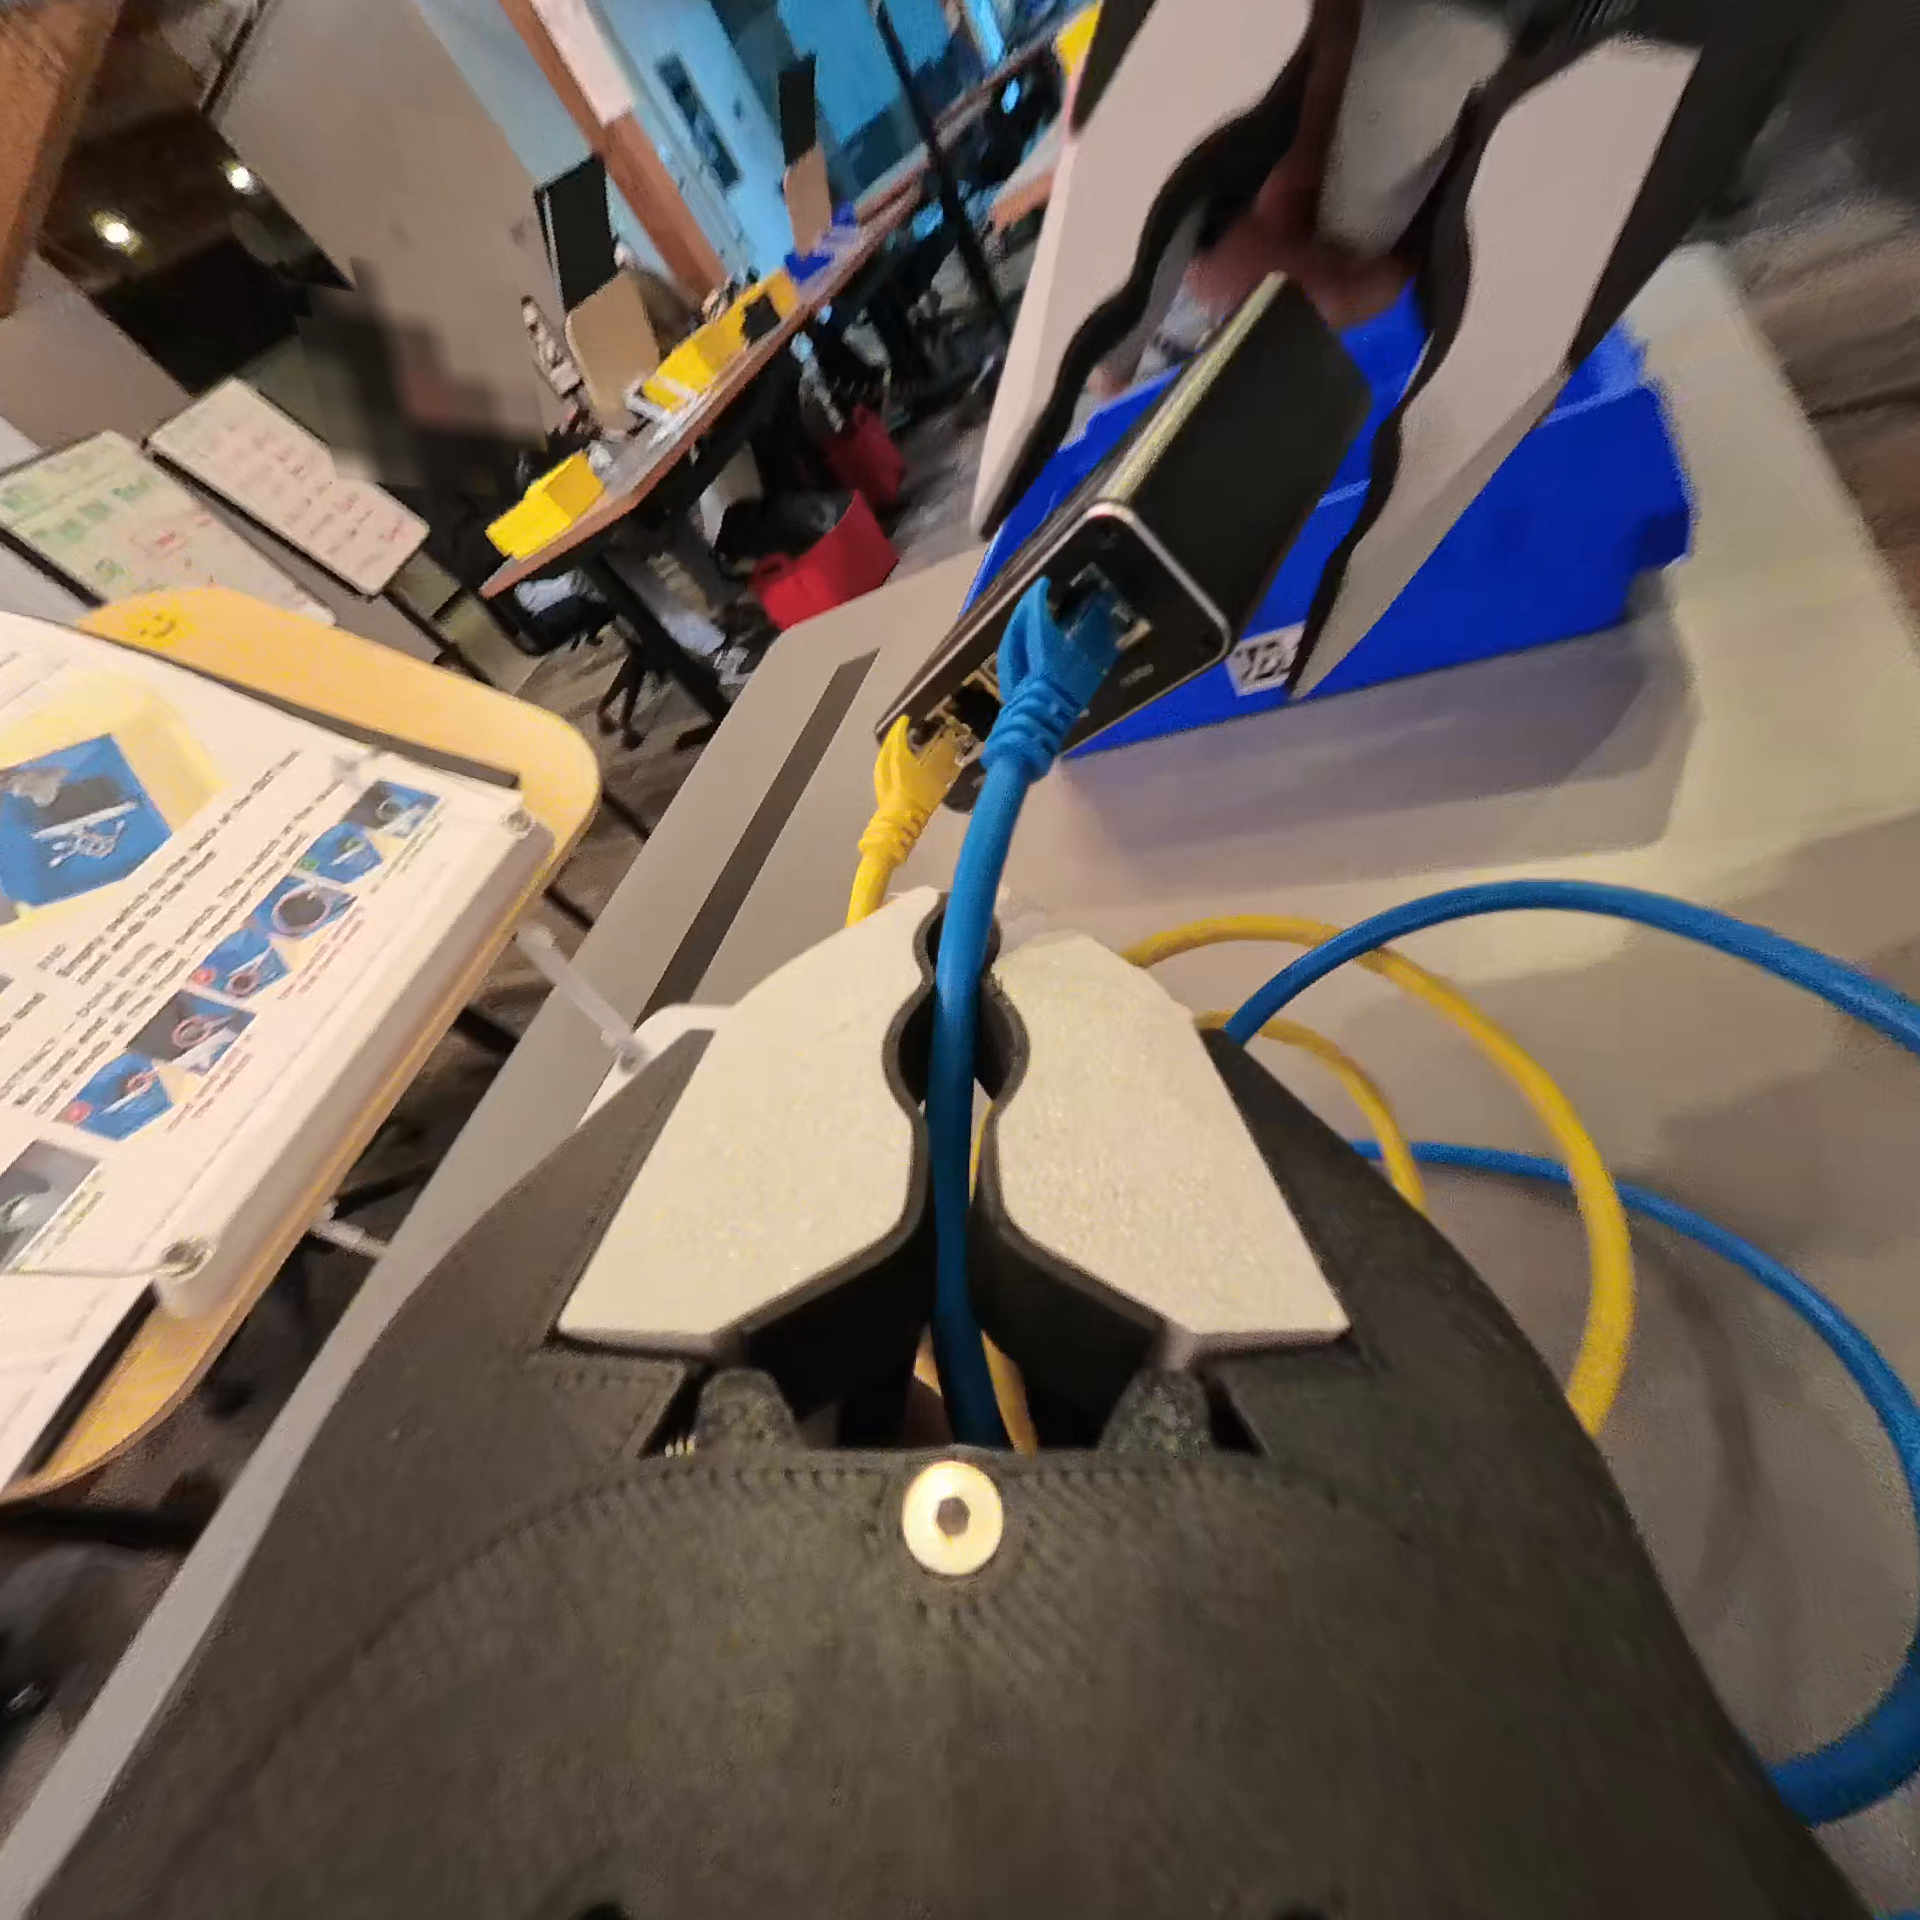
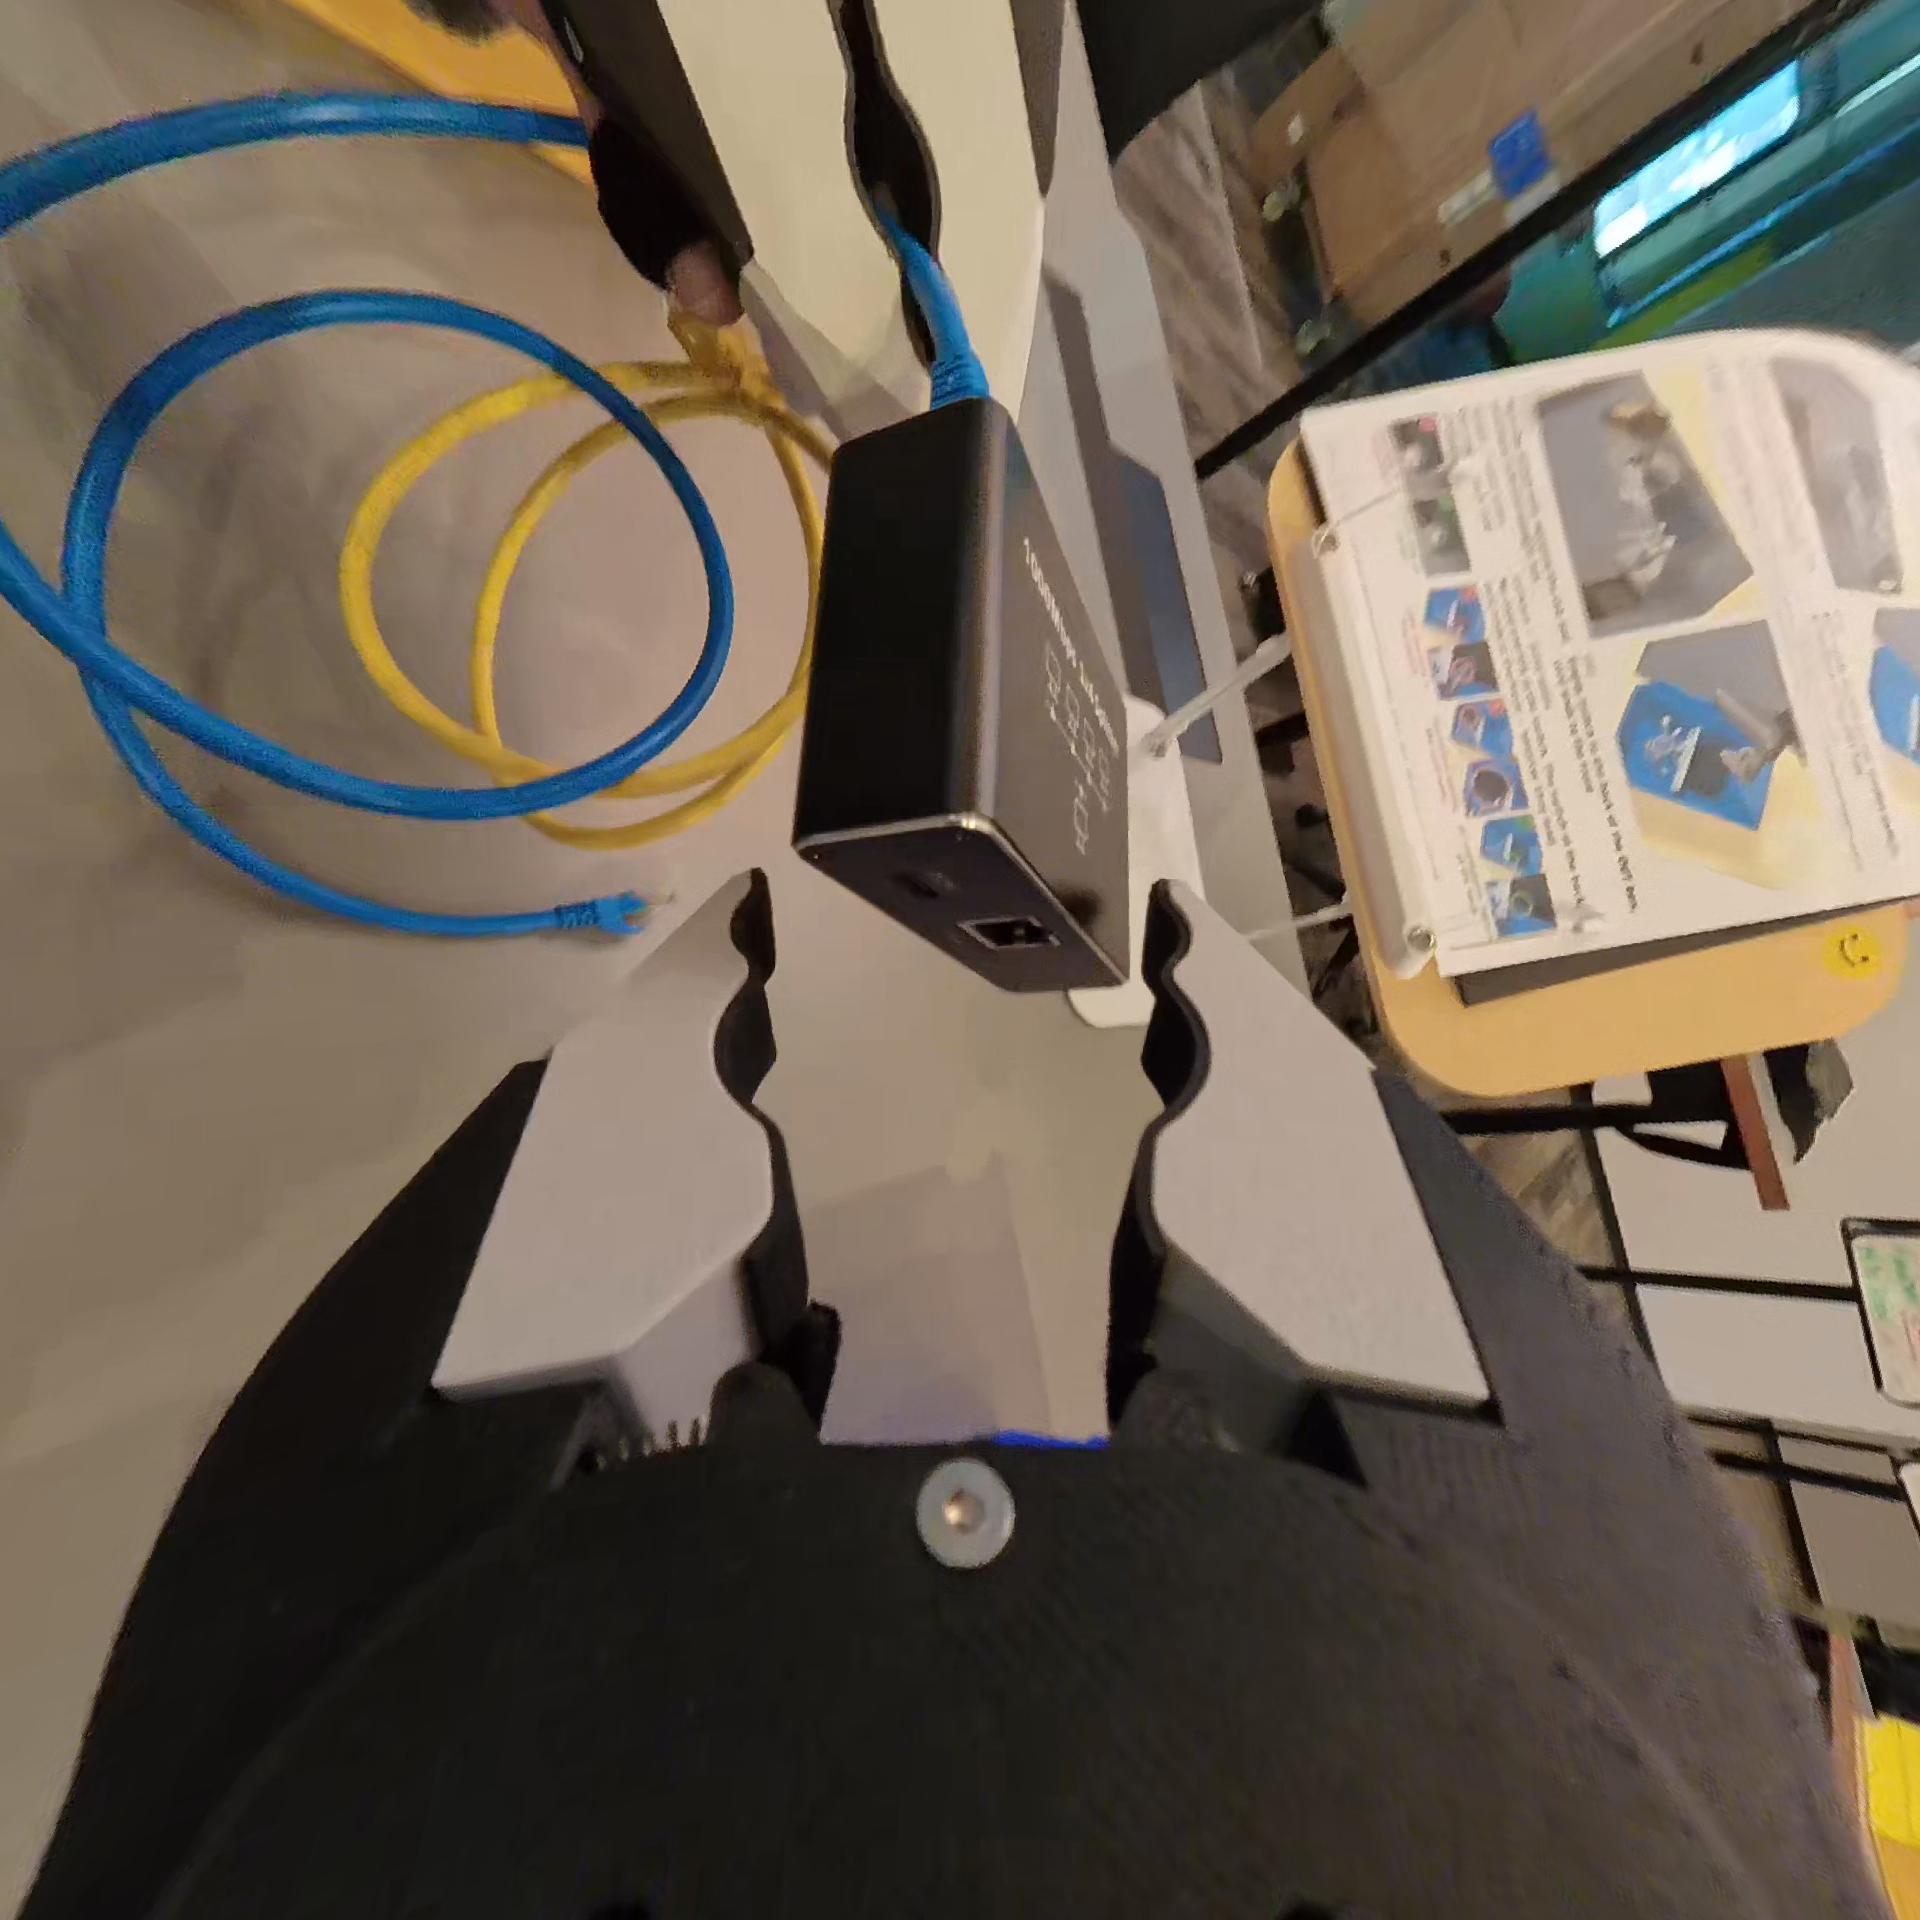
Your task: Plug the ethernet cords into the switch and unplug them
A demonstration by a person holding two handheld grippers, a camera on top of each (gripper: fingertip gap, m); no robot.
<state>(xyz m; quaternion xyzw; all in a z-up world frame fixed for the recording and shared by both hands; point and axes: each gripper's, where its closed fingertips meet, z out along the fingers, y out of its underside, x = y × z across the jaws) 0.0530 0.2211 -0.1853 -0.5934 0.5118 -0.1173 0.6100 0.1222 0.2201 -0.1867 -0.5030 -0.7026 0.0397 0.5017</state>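
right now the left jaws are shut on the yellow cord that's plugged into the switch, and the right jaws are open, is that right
Not quite. In the left wrist view the left gripper is shut on the blue cord, not the yellow cord, which runs beside the jaws. Both cords are plugged into the switch. The right gripper is open, as you said.

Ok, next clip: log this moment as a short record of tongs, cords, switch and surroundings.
left tongs: shut on the blue cord, a little below its plug
right tongs: open, the switch just ahead of the tips; contact unclear
blue cord: plugged into the switch
yellow cord: plug at the neighbouring port; seating unclear
slack: both cords looped on the grey table
blue cord's other end: loose on the table
behind switch: blue bin
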